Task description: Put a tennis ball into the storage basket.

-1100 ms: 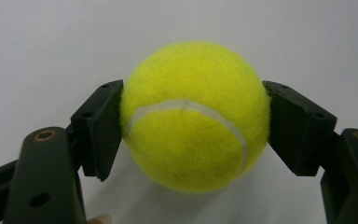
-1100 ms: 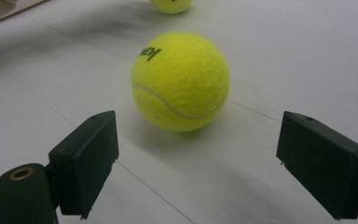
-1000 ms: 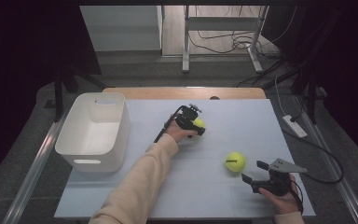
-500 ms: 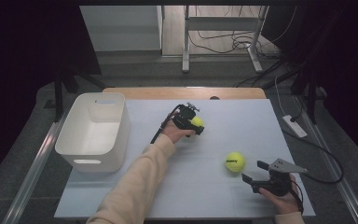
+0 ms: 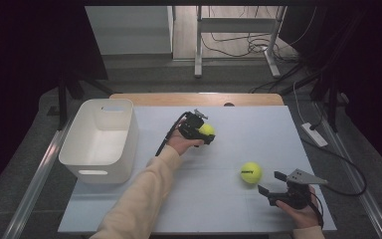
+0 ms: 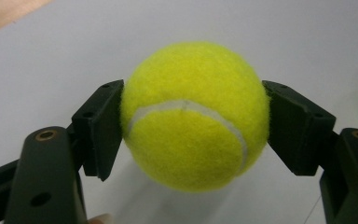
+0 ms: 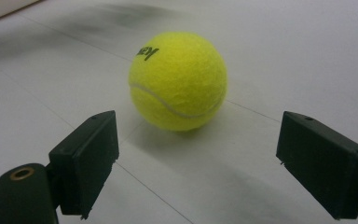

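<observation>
I have the table [image 5: 144,209] laid out under a pale sheet, and I place everything from the bin [image 5: 101,137], the white tub that sits at its left side, open side up.

My left arm [image 5: 144,189], in a cream sleeve, runs up from the near edge and passes just right of the bin. Its hand ends beyond the bin's right wall, toward the middle of the table.

The left gripper [image 5: 205,133] sits there, right of the bin and about level with its far half. In the left gripper view its pads [image 6: 100,128] press on both sides of the held ball [image 6: 194,114], so this gripper [image 6: 193,130] is clamped on it. A soft shadow lies on the sheet under the ball; I cannot tell for sure whether it is touching the sheet. In the high view the same ball [image 5: 207,129] shows as a yellow spot at the gripper's tip.

The right gripper [image 5: 270,184] is well away from the bin, near the table's near right corner, in my right hand [image 5: 301,211]. Its jaws stand wide and hold nothing, as the right gripper view [image 7: 193,172] shows.

The free ball [image 5: 251,172] rests on the sheet far right of the bin, just ahead of those spread jaws. In the right gripper view it [image 7: 177,80] lies beyond the pads, apart from both, dark lettering on top.
</observation>
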Tool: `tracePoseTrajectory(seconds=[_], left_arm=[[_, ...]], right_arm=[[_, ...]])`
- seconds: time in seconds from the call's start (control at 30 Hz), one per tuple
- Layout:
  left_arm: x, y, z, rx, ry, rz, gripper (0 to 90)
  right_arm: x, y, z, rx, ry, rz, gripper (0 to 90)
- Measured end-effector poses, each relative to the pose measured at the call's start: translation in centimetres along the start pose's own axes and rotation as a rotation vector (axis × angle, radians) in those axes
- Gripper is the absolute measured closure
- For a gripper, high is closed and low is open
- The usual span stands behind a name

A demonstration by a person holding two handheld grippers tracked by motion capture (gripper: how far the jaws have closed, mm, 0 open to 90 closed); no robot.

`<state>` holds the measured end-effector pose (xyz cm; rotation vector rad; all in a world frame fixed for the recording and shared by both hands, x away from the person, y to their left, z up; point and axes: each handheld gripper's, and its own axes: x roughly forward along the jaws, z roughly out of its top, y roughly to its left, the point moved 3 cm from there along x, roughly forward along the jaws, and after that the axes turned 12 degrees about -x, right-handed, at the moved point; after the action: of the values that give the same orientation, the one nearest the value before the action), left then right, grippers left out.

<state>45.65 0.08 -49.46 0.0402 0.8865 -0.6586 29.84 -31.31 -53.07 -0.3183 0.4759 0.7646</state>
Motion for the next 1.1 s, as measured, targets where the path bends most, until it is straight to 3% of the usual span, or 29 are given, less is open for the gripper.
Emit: tracePoseTrajectory(seconds=[0.33, 1.1], left_arm=[[-1.3, -0.3, -0.2, 0.019, -0.025, -0.008, 26.9], [-3.5, -0.1, -0.4, 0.013, -0.098, -0.002, 26.9]], right_arm=[[0.0, 0.1, 0.1, -0.004, 0.001, -0.003, 12.9], [0.0, 0.0, 0.1, -0.005, -0.001, -0.005, 12.9]])
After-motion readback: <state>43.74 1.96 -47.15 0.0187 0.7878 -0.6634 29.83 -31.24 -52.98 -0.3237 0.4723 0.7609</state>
